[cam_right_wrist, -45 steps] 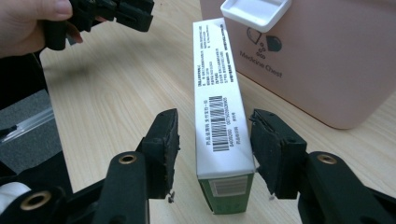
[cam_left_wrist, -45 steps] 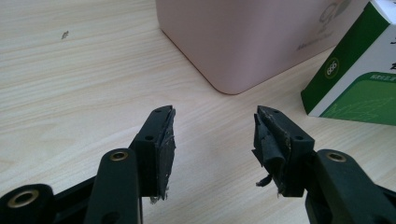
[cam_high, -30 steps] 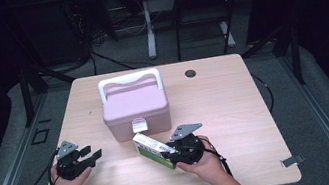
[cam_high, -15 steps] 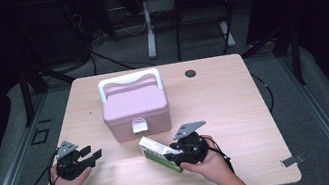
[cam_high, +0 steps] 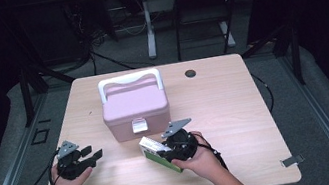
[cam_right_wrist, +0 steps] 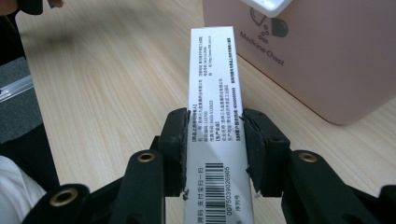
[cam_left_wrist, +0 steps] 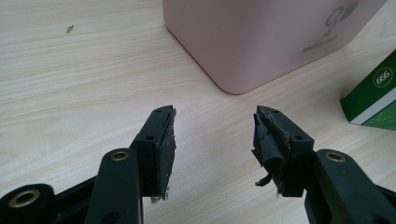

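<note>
A pink medicine chest (cam_high: pixel 136 109) with a white handle and a white front latch (cam_high: pixel 139 124) stands shut on the wooden table (cam_high: pixel 236 111). My right gripper (cam_high: pixel 174 146) is shut on a green and white medicine box (cam_high: pixel 154 151), held just in front of the chest. In the right gripper view the box (cam_right_wrist: pixel 214 93) runs lengthwise between the jaws, printed side up, beside the chest (cam_right_wrist: pixel 322 60). My left gripper (cam_high: pixel 93 155) is open at the table's front left, with nothing between its fingers. Its own view shows the chest's corner (cam_left_wrist: pixel 261 37) ahead and the green box (cam_left_wrist: pixel 373 93) at the right.
A round black cable port (cam_high: pixel 190 73) sits in the table near the back edge. Black frame legs and cables stand on the grey floor around the table. Bare wood lies to the right of the chest.
My right gripper has drawn the medicine box slightly back and away from the chest's front. The left gripper has stayed where it was.
</note>
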A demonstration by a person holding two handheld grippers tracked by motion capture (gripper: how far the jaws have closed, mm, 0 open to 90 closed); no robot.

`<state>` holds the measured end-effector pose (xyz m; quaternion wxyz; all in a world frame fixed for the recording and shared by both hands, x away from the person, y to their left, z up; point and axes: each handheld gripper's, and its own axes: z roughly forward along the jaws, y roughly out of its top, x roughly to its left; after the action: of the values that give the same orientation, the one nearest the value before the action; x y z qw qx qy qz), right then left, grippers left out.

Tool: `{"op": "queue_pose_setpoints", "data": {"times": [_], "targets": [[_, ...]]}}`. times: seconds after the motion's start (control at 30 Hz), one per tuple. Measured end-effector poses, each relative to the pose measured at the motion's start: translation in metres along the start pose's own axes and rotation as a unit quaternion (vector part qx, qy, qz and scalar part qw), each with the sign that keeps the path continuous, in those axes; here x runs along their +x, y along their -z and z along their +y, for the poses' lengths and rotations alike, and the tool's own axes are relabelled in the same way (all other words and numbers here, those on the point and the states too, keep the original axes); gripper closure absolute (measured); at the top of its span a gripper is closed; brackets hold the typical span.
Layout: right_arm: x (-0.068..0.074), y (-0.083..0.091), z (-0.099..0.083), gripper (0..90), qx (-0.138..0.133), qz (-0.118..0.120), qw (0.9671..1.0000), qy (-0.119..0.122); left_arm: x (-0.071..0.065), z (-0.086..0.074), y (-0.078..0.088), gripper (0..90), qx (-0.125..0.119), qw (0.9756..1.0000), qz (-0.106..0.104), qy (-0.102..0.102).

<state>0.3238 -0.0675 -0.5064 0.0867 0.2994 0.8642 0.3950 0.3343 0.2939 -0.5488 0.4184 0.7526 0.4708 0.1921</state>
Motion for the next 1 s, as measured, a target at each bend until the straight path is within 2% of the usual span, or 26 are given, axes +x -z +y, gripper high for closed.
{"op": "queue_pose_setpoints", "data": {"times": [0.2, 0.23, 0.27, 0.37, 0.4, 0.43, 0.47, 0.5, 0.77, 1.0], "targets": [[-0.007, 0.010, -0.006, 62.0, 0.004, -0.017, 0.9999, 0.001, 0.002, 0.000, 0.001, 48.0, -0.003, 1.0000, 0.002, 0.007], [-0.014, 0.016, -0.010, 62.0, 0.003, -0.029, 0.9996, -0.005, 0.002, 0.001, 0.002, 48.0, 0.001, 1.0000, 0.001, 0.006], [-0.014, 0.016, -0.010, 62.0, 0.003, -0.029, 0.9996, -0.005, 0.003, 0.001, 0.003, 48.0, 0.001, 1.0000, 0.001, 0.006], [-0.028, 0.030, -0.020, 62.0, 0.000, -0.049, 0.9986, -0.021, 0.002, 0.000, 0.001, 48.0, -0.004, 1.0000, 0.001, 0.008], [-0.038, 0.040, -0.028, 62.1, -0.002, -0.064, 0.9973, -0.036, 0.001, 0.001, 0.000, 48.0, -0.003, 1.0000, 0.001, 0.007], [-0.038, 0.040, -0.028, 62.1, -0.002, -0.064, 0.9973, -0.036, 0.001, 0.001, 0.000, 48.0, -0.003, 1.0000, 0.001, 0.006], [-0.047, 0.050, -0.035, 62.1, -0.003, -0.076, 0.9960, -0.047, 0.001, 0.001, 0.000, 48.0, 0.002, 1.0000, 0.000, 0.006], [-0.047, 0.050, -0.035, 62.1, -0.003, -0.076, 0.9960, -0.047, 0.001, 0.001, 0.000, 48.0, 0.001, 1.0000, -0.002, 0.005], [-0.087, 0.084, -0.067, 62.0, -0.020, -0.109, 0.9901, -0.086, 0.001, 0.001, -0.001, 48.0, -0.002, 1.0000, 0.000, 0.005], [-0.107, 0.105, -0.084, 62.0, -0.023, -0.134, 0.9859, -0.097, 0.002, 0.001, -0.002, 48.0, -0.001, 1.0000, 0.001, 0.006]]}}
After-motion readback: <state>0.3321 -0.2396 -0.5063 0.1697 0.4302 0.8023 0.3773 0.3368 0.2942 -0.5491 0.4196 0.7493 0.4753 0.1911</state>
